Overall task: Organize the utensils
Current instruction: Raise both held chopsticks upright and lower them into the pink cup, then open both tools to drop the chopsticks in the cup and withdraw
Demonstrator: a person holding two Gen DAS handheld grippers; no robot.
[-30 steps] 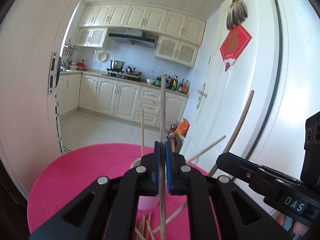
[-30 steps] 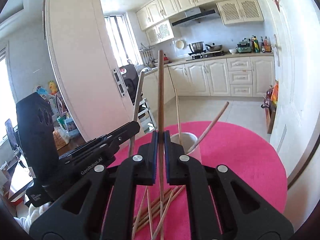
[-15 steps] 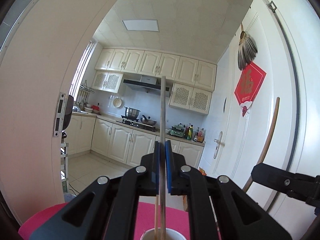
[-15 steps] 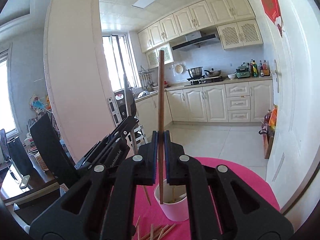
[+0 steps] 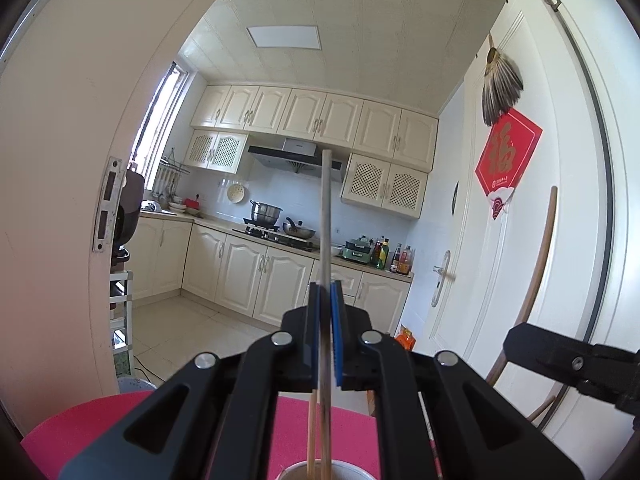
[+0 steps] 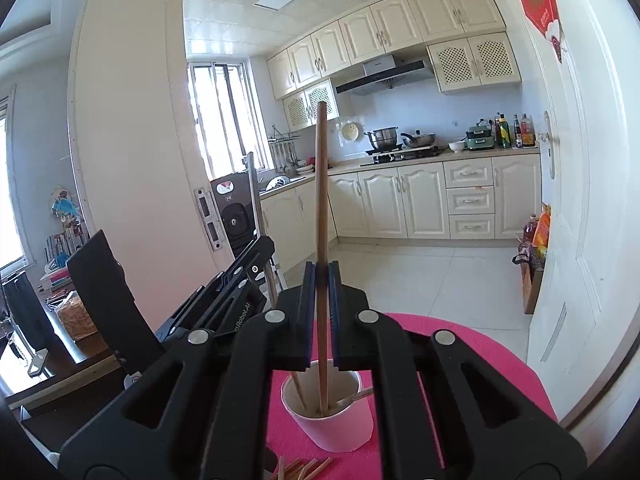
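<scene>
Chopsticks are noted in three places: one in each gripper, several standing in the cup, and a loose heap on the pink table top. The left gripper [image 5: 325,332] is seen closed tight on a pale grey chopstick [image 5: 326,216], which is held upright between the blue pads; its lower end runs down into the white cup [image 5: 340,470], whose rim is only just visible at the bottom edge of the left wrist view, beside a brown stick already standing there. The right gripper [image 6: 321,316] is likewise clamped on a brown chopstick [image 6: 321,184], held nearly upright, with its lower tip reaching inside the cup [image 6: 332,420]. Two further sticks are observed leaning inside the cup against its wall. The cup stands on the round pink table top [image 6: 492,360], directly below both grippers. A heap of loose chopsticks [image 6: 304,468] lies flat on the table just in front of the cup, at the lower edge of the right wrist view. The left gripper's body is recorded in the right wrist view to the left of the cup, close beside the right gripper, and whether the two tools touch cannot be determined
</scene>
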